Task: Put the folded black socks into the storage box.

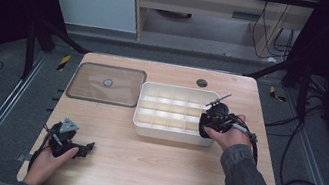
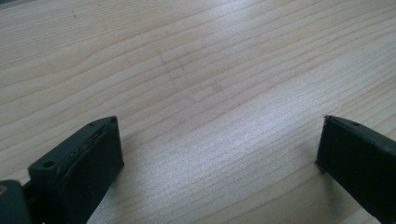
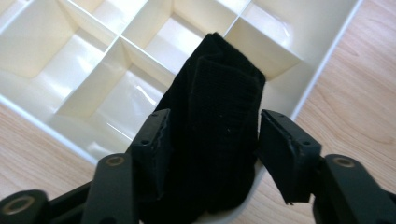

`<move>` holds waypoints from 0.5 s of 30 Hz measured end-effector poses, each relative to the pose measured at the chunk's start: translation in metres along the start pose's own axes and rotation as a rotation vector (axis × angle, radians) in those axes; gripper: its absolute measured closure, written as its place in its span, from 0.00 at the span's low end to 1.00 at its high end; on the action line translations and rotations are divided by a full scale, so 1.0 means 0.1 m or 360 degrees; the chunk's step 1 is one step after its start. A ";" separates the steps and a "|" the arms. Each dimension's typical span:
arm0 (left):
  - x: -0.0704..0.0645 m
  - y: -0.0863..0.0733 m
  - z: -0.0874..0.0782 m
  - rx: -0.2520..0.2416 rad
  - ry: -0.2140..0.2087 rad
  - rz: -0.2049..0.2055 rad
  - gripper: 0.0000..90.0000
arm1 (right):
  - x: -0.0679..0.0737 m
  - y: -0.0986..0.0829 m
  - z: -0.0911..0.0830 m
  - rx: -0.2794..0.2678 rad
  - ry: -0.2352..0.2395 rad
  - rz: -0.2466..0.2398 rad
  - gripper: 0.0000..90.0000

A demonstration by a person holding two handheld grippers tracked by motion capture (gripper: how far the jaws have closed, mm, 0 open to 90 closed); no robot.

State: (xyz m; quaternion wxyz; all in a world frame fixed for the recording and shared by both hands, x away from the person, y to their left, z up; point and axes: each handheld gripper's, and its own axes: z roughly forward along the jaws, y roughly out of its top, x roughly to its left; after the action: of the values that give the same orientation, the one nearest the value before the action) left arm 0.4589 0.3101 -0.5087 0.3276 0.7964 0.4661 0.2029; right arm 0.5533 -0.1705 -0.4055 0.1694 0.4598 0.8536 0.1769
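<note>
Both jaws of your right gripper [image 3: 212, 140] clamp a black cloth [image 3: 217, 116] (unlabelled) over the tray [image 1: 166, 132]; left gripper [image 2: 219, 154] gapes wide.

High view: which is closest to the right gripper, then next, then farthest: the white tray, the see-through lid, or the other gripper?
From the right gripper:
1. White divided tray, right beside it, at the tray's right end.
2. See-through lid, flat on the table left of the tray.
3. Left gripper, at the table's near-left corner.
The last two are not far apart in rank.
</note>
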 end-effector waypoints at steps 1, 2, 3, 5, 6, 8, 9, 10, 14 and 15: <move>0.00 0.00 0.00 0.0000 0.0000 0.0000 0.00 | -0.01 0.00 -0.04 -0.0020 0.0012 0.0001 0.46; 0.00 0.00 0.00 0.0000 0.0000 0.0000 0.00 | -0.01 0.01 -0.08 -0.0040 0.0021 0.0010 0.45; 0.00 0.00 0.00 0.0000 0.0000 0.0000 0.00 | -0.02 0.01 -0.12 -0.0055 0.0030 0.0016 0.45; 0.00 0.00 0.00 0.0000 0.0000 0.0000 0.00 | -0.04 0.02 -0.19 -0.0083 0.0027 0.0007 0.44; 0.00 0.00 0.00 0.0000 0.0000 0.0000 0.00 | -0.05 0.03 -0.23 -0.0095 0.0024 0.0000 0.44; 0.00 0.00 0.00 0.0000 0.0000 0.0000 0.00 | -0.08 0.04 -0.30 -0.0112 0.0015 0.0005 0.43; 0.00 0.00 0.00 0.0000 0.0000 0.0000 0.00 | -0.09 0.06 -0.35 -0.0128 0.0008 0.0010 0.43; 0.00 0.00 0.00 0.0000 0.0000 0.0000 0.00 | -0.11 0.06 -0.39 -0.0138 0.0000 0.0010 0.42; 0.00 0.00 0.00 0.0000 0.0000 0.0000 0.00 | -0.16 0.11 -0.54 -0.0171 0.0000 0.0012 0.41; 0.00 0.00 0.00 0.0000 0.0000 0.0000 0.00 | -0.17 0.13 -0.57 -0.0176 0.0000 0.0017 0.43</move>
State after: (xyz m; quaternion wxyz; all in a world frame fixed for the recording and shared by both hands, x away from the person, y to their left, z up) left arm 0.4589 0.3101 -0.5087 0.3276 0.7964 0.4660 0.2029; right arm 0.5456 -0.1865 -0.3477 0.1934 0.4543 0.8401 0.2246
